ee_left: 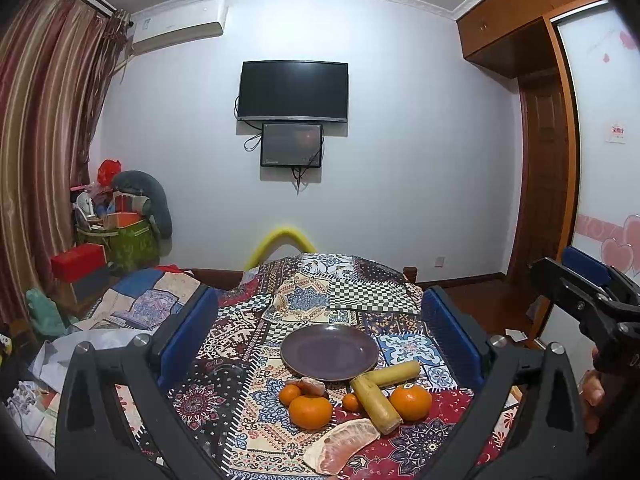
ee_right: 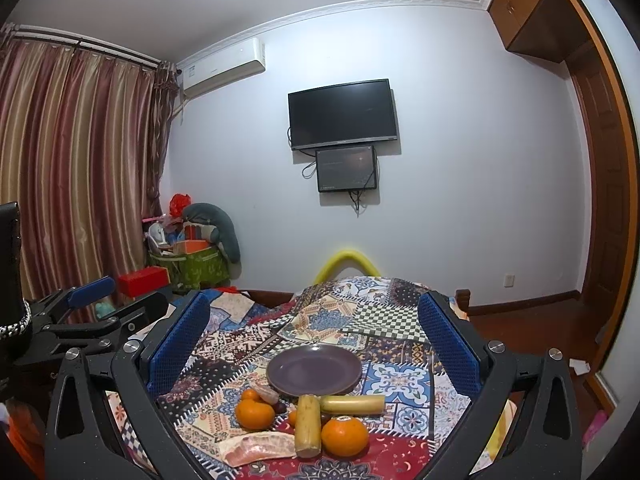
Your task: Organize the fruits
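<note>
Nearest the cameras lies a peeled pomelo segment (ee_left: 340, 446), soft and bare of skin; fingers that squeeze it hard would probably crush or tear it. Just behind it, two yellowish sugarcane pieces (ee_left: 378, 404) lie crossed in an L, one touching the big orange (ee_left: 411, 402) on the right. Lifting either stick could nudge that orange or the tiny one (ee_left: 351, 402) tucked beside it, and round fruit on a patterned cloth (ee_left: 224, 344) draped over a soft surface may well roll off the edge. To the left, another orange (ee_left: 310, 412) sits against a smaller one (ee_left: 289, 395) and a peeled piece (ee_left: 312, 386), packed closely enough that wide fingers might push neighbours aside.

Beyond the pile, the purple plate (ee_left: 329, 352) stands empty; its shallow rim would hardly stop a dropped orange.

The left gripper (ee_left: 320, 344) and the right gripper (ee_right: 316, 344) both hover spread wide, holding nothing, side by side, so they could collide over the small pile.
</note>
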Demonstrator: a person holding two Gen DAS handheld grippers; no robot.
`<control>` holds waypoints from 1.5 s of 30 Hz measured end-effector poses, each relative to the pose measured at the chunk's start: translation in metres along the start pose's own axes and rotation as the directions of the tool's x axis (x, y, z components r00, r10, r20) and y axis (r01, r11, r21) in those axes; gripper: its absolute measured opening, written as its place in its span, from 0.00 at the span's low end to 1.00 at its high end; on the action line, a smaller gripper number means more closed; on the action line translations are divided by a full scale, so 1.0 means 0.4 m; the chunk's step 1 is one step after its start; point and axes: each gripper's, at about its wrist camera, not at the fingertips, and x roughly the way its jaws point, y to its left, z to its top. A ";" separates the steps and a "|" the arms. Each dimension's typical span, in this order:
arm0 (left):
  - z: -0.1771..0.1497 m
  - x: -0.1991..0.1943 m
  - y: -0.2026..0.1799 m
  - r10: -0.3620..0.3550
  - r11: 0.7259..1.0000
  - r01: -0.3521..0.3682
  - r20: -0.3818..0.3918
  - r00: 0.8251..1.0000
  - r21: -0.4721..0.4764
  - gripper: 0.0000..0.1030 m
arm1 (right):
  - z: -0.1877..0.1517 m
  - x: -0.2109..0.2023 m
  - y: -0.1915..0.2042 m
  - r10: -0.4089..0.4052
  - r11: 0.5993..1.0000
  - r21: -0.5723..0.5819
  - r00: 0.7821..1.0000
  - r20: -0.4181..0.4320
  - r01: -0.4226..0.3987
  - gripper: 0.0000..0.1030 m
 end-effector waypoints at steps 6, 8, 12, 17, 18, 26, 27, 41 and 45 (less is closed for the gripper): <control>0.000 0.001 0.001 -0.001 1.000 0.001 0.002 1.000 0.000 1.00 | 0.001 -0.001 0.000 0.000 1.000 0.000 1.000 0.001 0.000 1.00; 0.000 0.002 0.002 -0.002 1.000 0.002 0.001 1.000 -0.001 1.00 | 0.001 -0.001 0.001 -0.001 1.000 0.001 1.000 0.001 0.001 1.00; 0.001 0.003 0.001 -0.002 1.000 0.002 0.000 1.000 -0.001 1.00 | -0.001 0.000 -0.001 0.001 1.000 0.001 1.000 0.000 -0.001 1.00; 0.004 0.001 -0.001 -0.002 1.000 0.002 0.000 1.000 0.003 1.00 | 0.002 -0.001 0.000 0.004 1.000 0.002 1.000 0.000 -0.004 1.00; 0.003 0.001 -0.001 -0.001 1.000 0.001 0.000 1.000 0.002 1.00 | 0.003 -0.001 0.001 0.005 1.000 0.002 1.000 0.000 -0.005 1.00; 0.003 0.002 -0.001 -0.002 1.000 0.002 0.001 1.000 0.004 1.00 | 0.006 0.000 0.001 0.007 1.000 -0.001 1.000 0.009 -0.007 1.00; 0.003 0.001 -0.001 -0.001 1.000 0.001 0.001 1.000 0.004 1.00 | 0.005 -0.001 0.000 0.007 1.000 0.000 1.000 0.010 -0.007 1.00; 0.004 0.000 -0.007 -0.003 1.000 0.003 0.005 1.000 0.010 1.00 | 0.002 -0.002 -0.002 0.007 1.000 -0.001 1.000 0.006 -0.007 1.00; 0.003 0.000 -0.007 -0.003 1.000 0.003 0.005 1.000 0.010 1.00 | -0.002 0.000 -0.005 0.009 1.000 0.005 1.000 0.004 -0.009 1.00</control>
